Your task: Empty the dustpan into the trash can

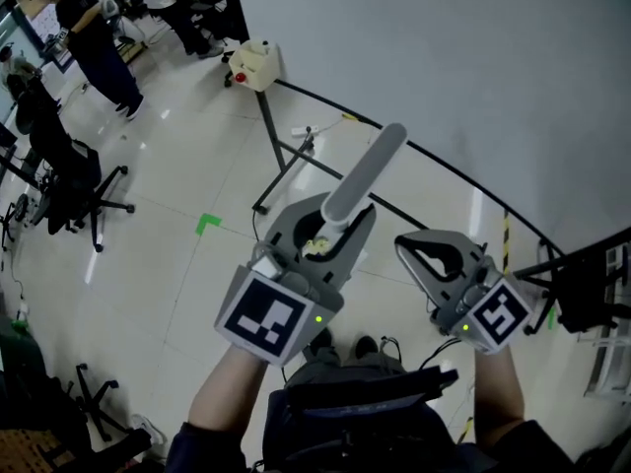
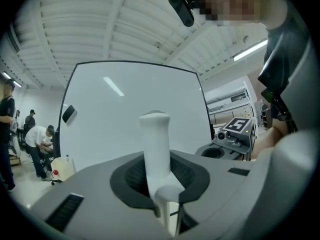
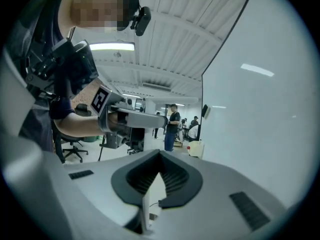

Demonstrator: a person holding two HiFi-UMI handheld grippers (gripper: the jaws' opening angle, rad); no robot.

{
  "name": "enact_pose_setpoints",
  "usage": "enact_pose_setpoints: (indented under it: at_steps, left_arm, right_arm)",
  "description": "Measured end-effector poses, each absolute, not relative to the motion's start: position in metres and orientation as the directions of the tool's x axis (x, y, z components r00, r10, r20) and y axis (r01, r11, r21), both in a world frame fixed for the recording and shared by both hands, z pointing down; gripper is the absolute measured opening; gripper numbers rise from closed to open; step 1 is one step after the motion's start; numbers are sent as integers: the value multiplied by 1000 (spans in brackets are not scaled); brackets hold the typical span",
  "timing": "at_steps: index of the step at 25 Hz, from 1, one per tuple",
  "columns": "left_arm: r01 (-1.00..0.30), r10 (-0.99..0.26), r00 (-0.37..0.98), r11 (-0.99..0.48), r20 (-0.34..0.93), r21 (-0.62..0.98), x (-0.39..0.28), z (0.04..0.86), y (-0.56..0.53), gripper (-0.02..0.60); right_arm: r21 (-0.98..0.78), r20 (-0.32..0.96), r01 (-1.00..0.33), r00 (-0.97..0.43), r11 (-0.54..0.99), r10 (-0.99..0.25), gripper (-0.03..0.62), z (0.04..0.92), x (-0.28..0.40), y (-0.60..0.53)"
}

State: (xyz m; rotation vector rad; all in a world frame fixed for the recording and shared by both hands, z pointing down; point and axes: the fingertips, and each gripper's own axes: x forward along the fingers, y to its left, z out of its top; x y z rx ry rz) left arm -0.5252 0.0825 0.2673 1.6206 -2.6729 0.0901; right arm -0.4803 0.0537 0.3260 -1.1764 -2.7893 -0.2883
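Left tongs were clamped on the dustpan handle, a pale round bar. It stuck out past the jaws and pointed up toward the white partition. In the left gripper view the handle sat dead centre in the tongs, pads tight on both sides, with the partition filling the background behind it. I couldn't see the pan end of the dustpan in any view. Right tongs were closed with nothing in them. The right gripper view showed the tips together and only floor showing through the gap behind them. They hung just beside the left tongs, on the side nearer the partition's right end. A cream box on a stand sat at the partition's left edge. A green tape mark lay on the floor, out from the partition. People and an office chair were well away from the partition, far left.
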Motion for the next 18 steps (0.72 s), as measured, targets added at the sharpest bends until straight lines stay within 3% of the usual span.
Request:
enact_pose_setpoints:
  at_steps: [11,18]
  left_arm:
    - [-892,-893,-450,448,-27,58,-580,299,94,55]
    - [-903,-903,-427,422,-58,74,-589,303,99,55]
  right_arm:
    - [90,261,671,-729,736,633,14,358,-508,49]
    - [178,354,720,-683,671,639,14,372,-527,69]
